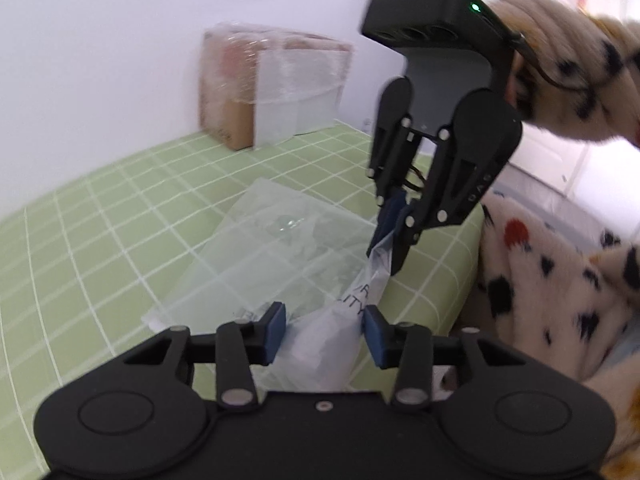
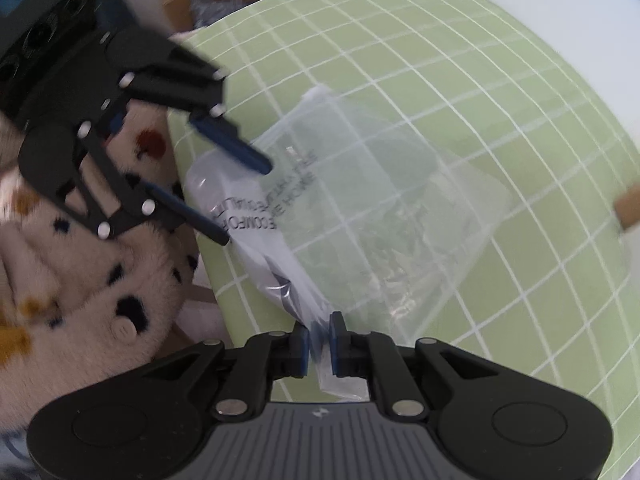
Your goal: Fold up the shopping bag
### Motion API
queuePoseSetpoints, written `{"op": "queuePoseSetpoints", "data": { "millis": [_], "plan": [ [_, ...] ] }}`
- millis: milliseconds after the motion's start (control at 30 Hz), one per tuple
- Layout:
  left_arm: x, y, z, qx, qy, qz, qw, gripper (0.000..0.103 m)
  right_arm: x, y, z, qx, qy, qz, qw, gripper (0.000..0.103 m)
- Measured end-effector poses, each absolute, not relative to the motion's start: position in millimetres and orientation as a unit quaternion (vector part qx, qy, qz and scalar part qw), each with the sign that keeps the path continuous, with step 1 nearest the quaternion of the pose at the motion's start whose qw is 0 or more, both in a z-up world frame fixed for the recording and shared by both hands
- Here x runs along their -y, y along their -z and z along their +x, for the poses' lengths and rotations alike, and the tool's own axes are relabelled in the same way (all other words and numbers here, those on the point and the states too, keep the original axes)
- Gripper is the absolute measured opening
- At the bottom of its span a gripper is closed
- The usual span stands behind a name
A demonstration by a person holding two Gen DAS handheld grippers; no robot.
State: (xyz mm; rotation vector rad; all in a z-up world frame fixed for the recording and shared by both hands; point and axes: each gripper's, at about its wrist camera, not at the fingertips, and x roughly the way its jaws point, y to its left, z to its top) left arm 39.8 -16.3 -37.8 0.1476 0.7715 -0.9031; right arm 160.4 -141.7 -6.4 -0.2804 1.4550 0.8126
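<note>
Nearest, the left gripper [image 1: 324, 330] has its blue pads apart on either side of a bunched, raised part of the clear plastic shopping bag [image 1: 276, 256], and the pads do not press it. Just beyond, the right gripper [image 2: 319, 346] points steeply down with its fingers clamped on a gathered corner of the same bag, lifting it. The rest of the bag lies flat on the green checked cloth [image 1: 100, 240], and farther back stands a wrapped cardboard box [image 1: 264, 88] by the white wall.
</note>
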Motion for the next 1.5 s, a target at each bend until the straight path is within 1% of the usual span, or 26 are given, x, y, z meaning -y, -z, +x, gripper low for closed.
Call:
{"op": "queuePoseSetpoints", "data": {
  "millis": [133, 233, 333, 433, 533, 700, 1000, 1033, 1133, 1233, 1367, 1500],
  "plan": [
    [15.5, 34.1, 57.2, -0.444, 0.385, -0.003, 0.809, 0.039, 150.2, 9.6, 169.4, -0.670, -0.337, -0.070, 0.658, 0.012],
    [15.0, 33.5, 67.6, -0.484, 0.362, -0.037, 0.796, 0.039, 154.2, 12.2, 176.4, -0.686, -0.319, -0.041, 0.653, 0.012],
    [14.6, 34.6, 70.7, -0.491, 0.358, -0.043, 0.793, 0.039, 157.2, 13.4, 180.5, -0.693, -0.312, -0.027, 0.649, 0.013],
    [12.1, 37.9, 74.3, -0.503, 0.350, -0.060, 0.788, 0.039, 165.1, 11.6, 180.6, -0.681, -0.329, -0.012, 0.655, 0.017],
    [11.7, 40.2, 75.7, -0.509, 0.352, -0.063, 0.783, 0.038, 173.3, 11.2, 176.1, -0.662, -0.343, -0.004, 0.666, 0.019],
    [13.4, 41.0, 76.5, -0.511, 0.360, -0.054, 0.779, 0.038, 183.7, 7.9, 166.4, -0.620, -0.385, -0.014, 0.684, 0.023],
    [13.3, 41.9, 79.6, -0.513, 0.368, -0.049, 0.774, 0.038, 196.0, 1.1, 151.9, -0.544, -0.441, -0.058, 0.712, 0.026],
    [13.6, 41.7, 79.7, -0.513, 0.369, -0.047, 0.774, 0.038, 196.9, 0.4, 150.6, -0.536, -0.443, -0.065, 0.715, 0.027],
    [14.0, 41.4, 79.9, -0.514, 0.370, -0.044, 0.773, 0.038, 197.8, -0.3, 146.3, -0.518, -0.439, -0.097, 0.727, 0.042],
    [14.2, 41.2, 80.0, -0.514, 0.370, -0.043, 0.773, 0.038, 201.8, -0.4, 142.7, -0.506, -0.445, -0.111, 0.730, 0.041],
    [12.1, 41.5, 80.7, -0.515, 0.371, -0.047, 0.772, 0.038, 207.3, 1.0, 141.6, -0.498, -0.451, -0.104, 0.734, 0.039],
    [10.9, 41.6, 81.6, -0.517, 0.371, -0.050, 0.770, 0.038, 209.8, 3.3, 142.8, -0.502, -0.451, -0.098, 0.731, 0.036]
  ]
}}
